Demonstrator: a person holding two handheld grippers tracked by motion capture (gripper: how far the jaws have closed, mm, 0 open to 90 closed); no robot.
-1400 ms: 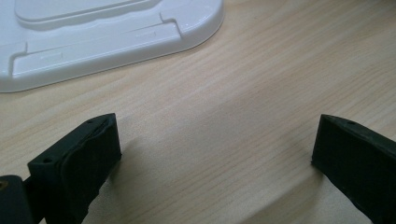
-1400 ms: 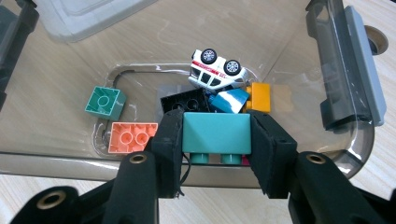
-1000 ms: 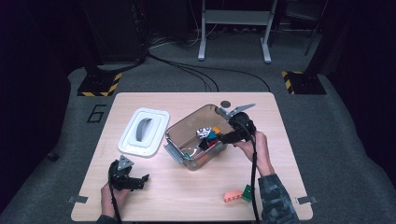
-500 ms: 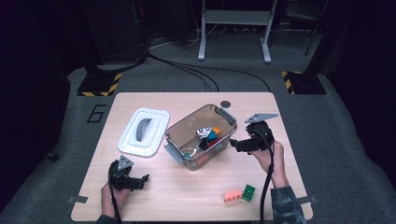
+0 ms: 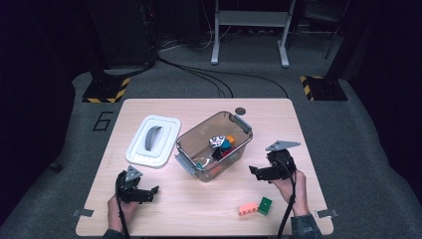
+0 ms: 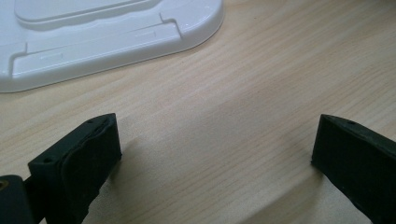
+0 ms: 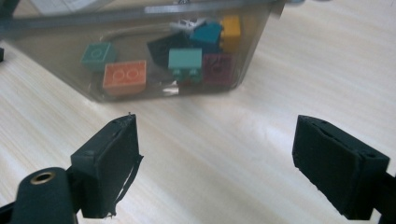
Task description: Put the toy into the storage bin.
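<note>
My right gripper point(image 5: 255, 172) sits right of centre in the high view, jaws spread with nothing between them, facing the clear bin point(image 5: 199, 172) of bricks at mid-frame. My left gripper point(image 5: 152, 191), lower left, is also released and empty over bare table point(image 5: 308, 149), near the white lid point(image 5: 152, 141). An orange brick point(image 5: 247, 209) and a green brick point(image 5: 264, 205) lie at lower right.

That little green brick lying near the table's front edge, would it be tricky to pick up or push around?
Probably not. The green brick looks like hard, blocky plastic, so it should stay stiff when squeezed. It seems small and likely light, so a push may slide it across the smooth wooden table. Its flat faces suggest it won't roll, though it touches the orange brick.
</note>
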